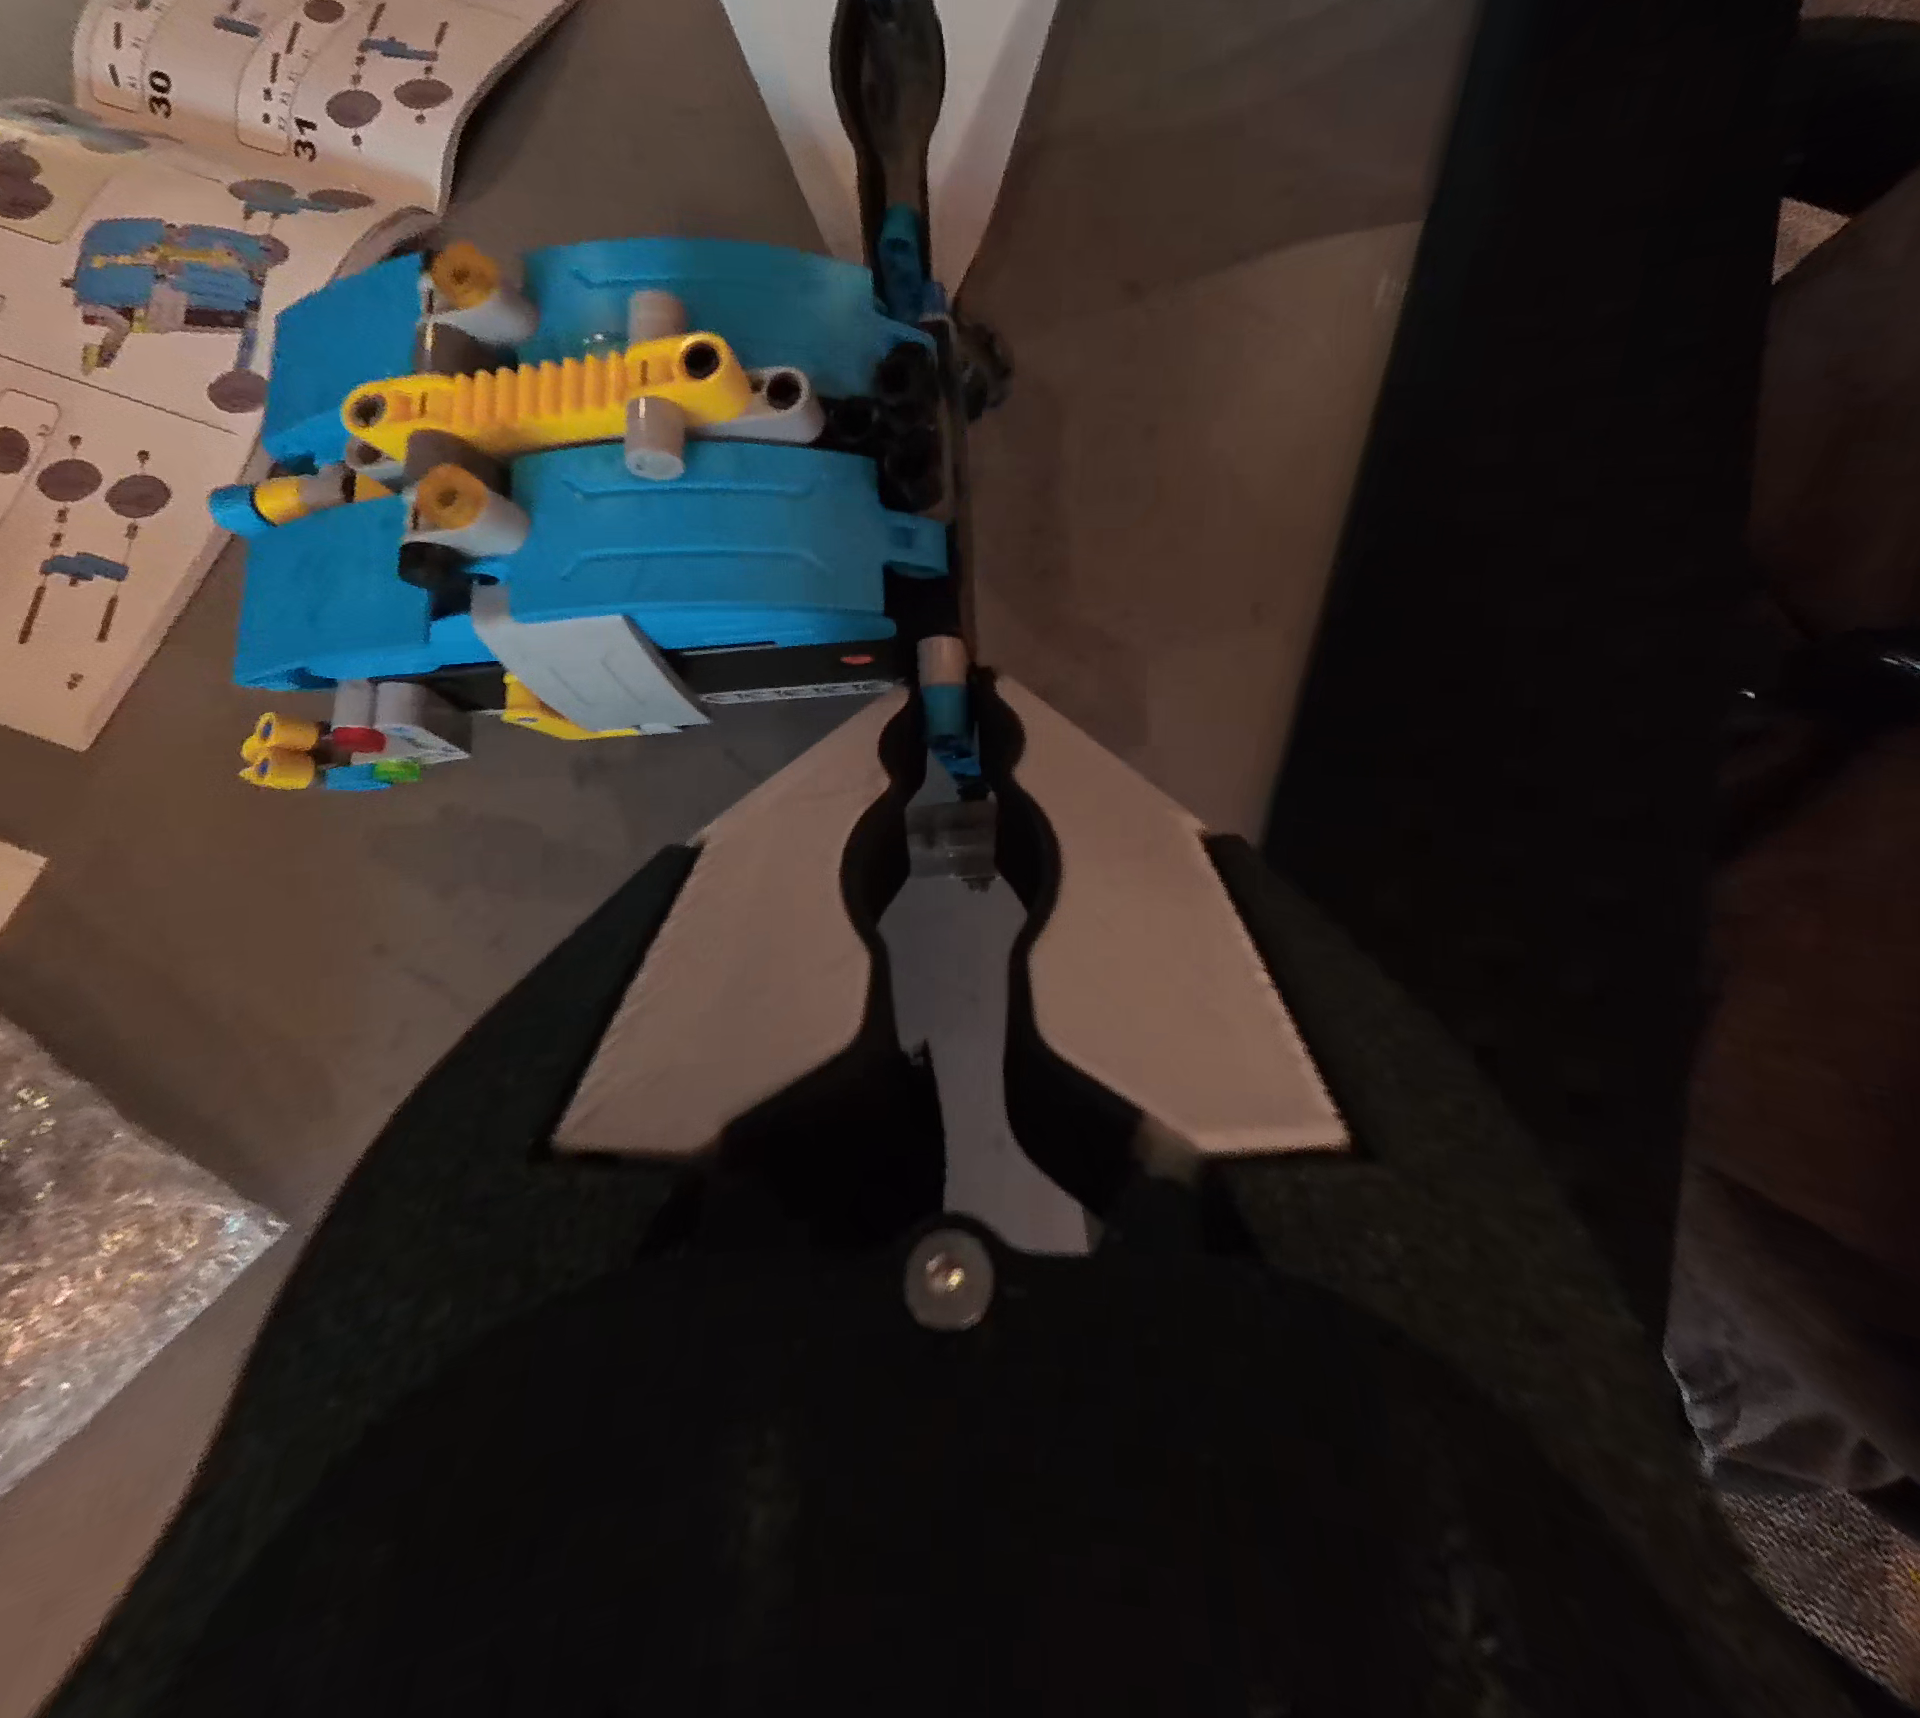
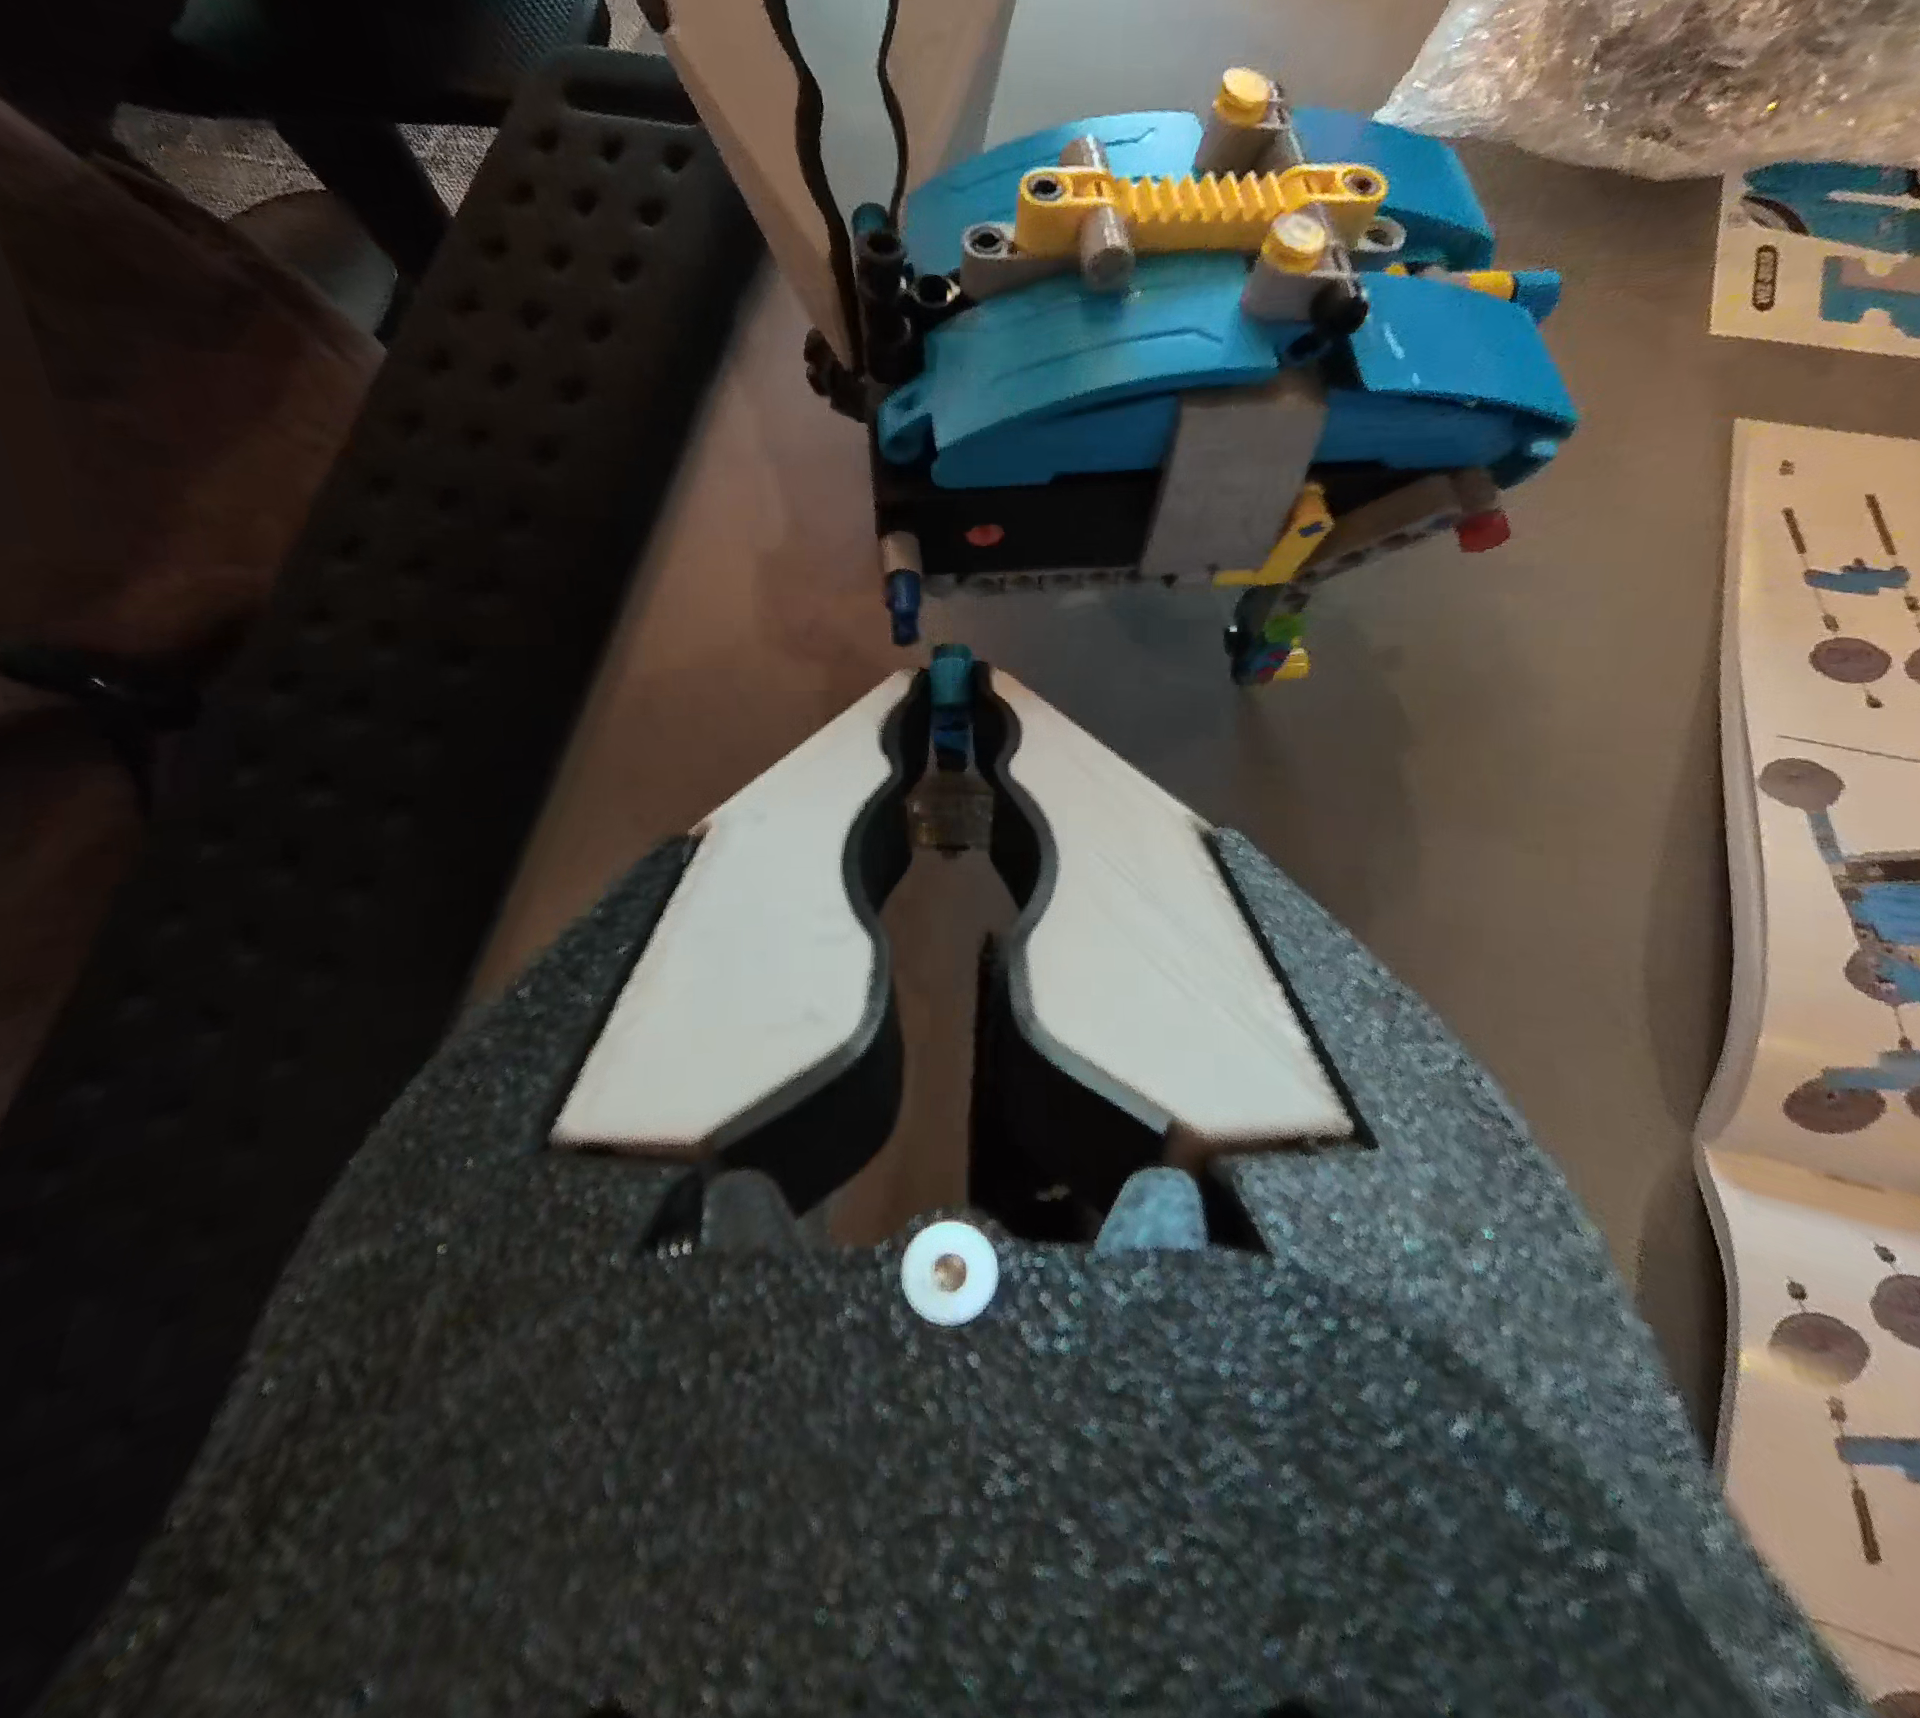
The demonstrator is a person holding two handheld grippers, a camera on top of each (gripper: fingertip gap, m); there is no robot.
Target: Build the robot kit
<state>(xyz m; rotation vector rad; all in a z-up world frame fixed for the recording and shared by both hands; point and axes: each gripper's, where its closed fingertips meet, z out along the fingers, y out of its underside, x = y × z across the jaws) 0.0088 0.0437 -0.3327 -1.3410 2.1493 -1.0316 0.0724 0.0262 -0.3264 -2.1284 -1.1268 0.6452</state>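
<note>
Right gripper (image 2: 951,712), narrowed on a teal pin (image 2: 951,681) lying along its fingers, sits just short of the blue brick model (image 2: 1143,380) directly ahead over the surface (image 2: 1434,837); left gripper (image 2: 847,359) clamps the model's black end.

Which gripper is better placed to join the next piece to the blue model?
Probably right. The right gripper holds a teal pin just short of the tan pin on the blue model, which the left gripper grips.
</note>
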